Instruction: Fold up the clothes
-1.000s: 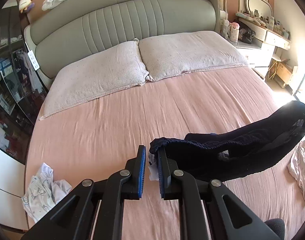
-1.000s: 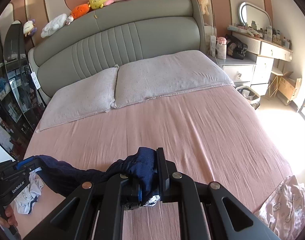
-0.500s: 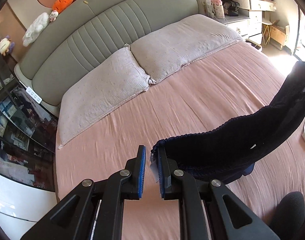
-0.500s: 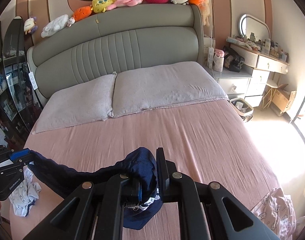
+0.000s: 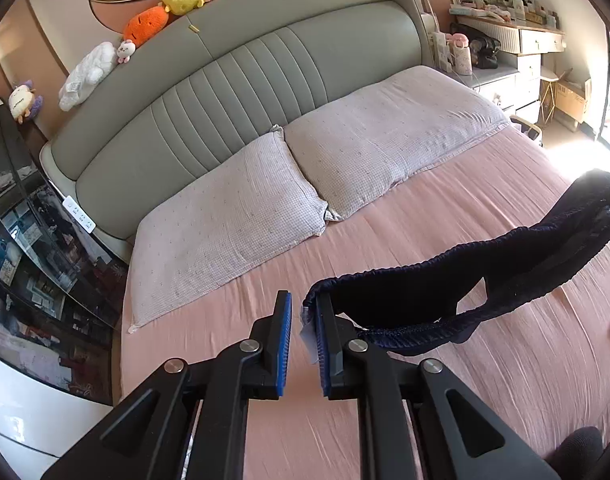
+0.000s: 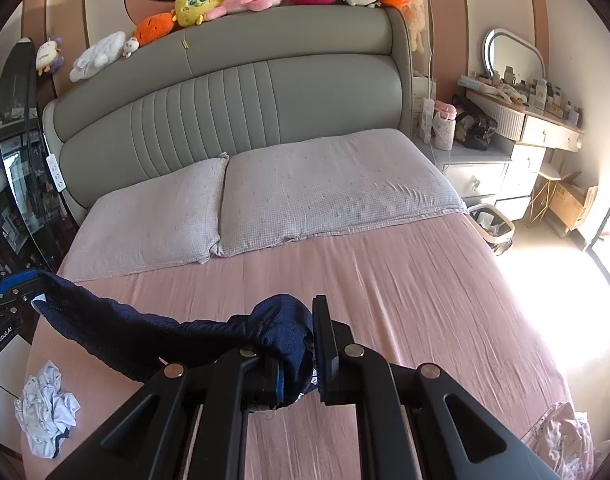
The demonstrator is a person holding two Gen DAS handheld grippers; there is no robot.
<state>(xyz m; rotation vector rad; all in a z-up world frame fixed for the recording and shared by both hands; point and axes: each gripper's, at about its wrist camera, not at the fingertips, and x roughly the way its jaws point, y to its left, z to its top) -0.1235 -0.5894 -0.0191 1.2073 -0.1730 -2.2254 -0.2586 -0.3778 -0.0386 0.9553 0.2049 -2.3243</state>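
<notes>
left wrist view: the left gripper [image 5: 303, 338] shows a narrow gap between its blue-padded fingers [image 5: 285, 336]; the elastic edge of the dark navy knitted garment [image 5: 465, 280] is draped over the right-hand finger, with a white label in the gap, so whether it is truly pinched cannot be told. right wrist view: the right gripper [image 6: 301, 354] has its fingers closed on a bunched fold of the same garment [image 6: 145, 332], which spans in the air between the two tools, above the pink bedsheet [image 6: 405, 300] and well short of the two pale checked pillows [image 6: 265, 200]. a crumpled white garment [image 6: 45, 412] lies on the sheet, far from the pillows on the left. suggested technique: secure the left hold first, draw both grippers apart until the edge is taut, then lower the cloth flat on the sheet, short of the pillows, before folding.
</notes>
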